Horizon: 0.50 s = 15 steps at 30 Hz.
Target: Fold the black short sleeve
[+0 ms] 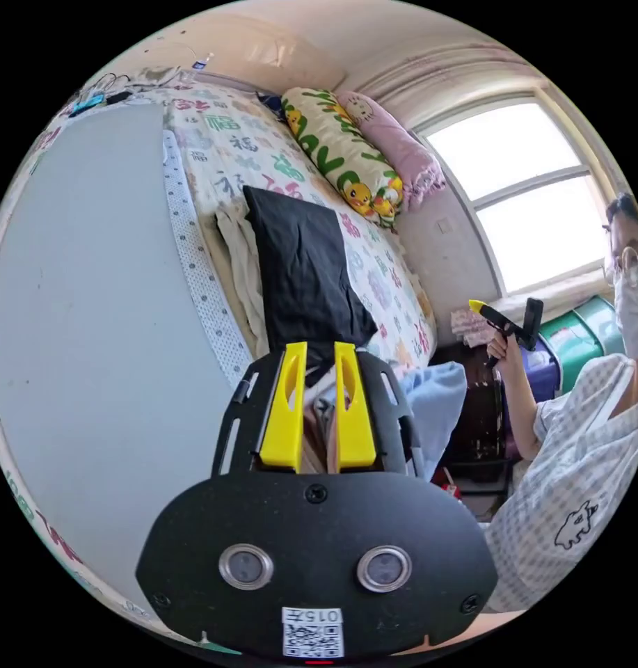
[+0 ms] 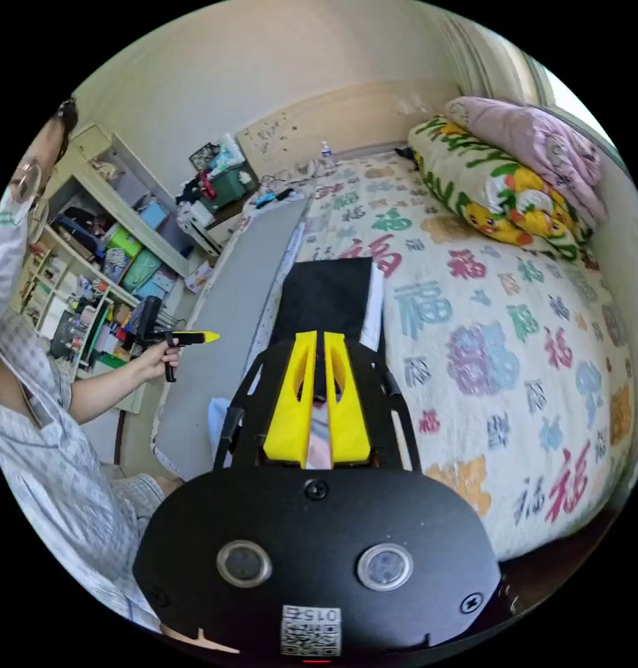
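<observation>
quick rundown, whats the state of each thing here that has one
black short sleeve: folded into a neat rectangle, lying flat on the bed
left gripper: jaws slightly apart, holding nothing, raised off the bed
right gripper: jaws nearly together, holding nothing
cream garment: rumpled, lying beside the black short sleeve
pillows: stacked along the wall

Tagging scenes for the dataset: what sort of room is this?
Most likely a bedroom in a home: a bed with a patterned cover, rolled quilts by the window, cluttered shelves, and the black short sleeve lying folded on the bed.
</observation>
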Available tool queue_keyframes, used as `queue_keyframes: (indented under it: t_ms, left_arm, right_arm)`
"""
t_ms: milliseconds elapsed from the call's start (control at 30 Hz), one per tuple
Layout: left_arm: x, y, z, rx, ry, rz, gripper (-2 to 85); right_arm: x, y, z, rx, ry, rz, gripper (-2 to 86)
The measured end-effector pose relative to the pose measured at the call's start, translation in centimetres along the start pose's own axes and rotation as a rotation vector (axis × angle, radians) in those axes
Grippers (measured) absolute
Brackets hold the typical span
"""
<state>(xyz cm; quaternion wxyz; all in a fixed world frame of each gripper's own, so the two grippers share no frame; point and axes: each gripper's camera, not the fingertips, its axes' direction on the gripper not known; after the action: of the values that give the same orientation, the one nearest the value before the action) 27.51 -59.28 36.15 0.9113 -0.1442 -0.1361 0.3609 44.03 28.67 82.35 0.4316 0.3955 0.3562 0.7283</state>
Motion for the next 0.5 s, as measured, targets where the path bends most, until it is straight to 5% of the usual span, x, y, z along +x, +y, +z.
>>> queue_keyframes:
  t_ms: [167,333,500]
  left_arm:
    - [-0.3,-5.5,3.5,0.036,0.083,-0.010,-0.1]
    - [0.1,-8.4,5.5,0.040,0.103,0.014,0.3]
    - [-1.2,-11.0,5.4,0.006,0.047,0.037,3.1]
  right_arm:
    - [-4.1,-10.7,21.4,-0.103,-0.161,-0.099,8.6]
    - [-8.6,-16.1,38.3,-0.106,0.069,-0.187,12.1]
    - [-8.9,-14.3,53.4,-0.414,0.332,-0.211,11.4]
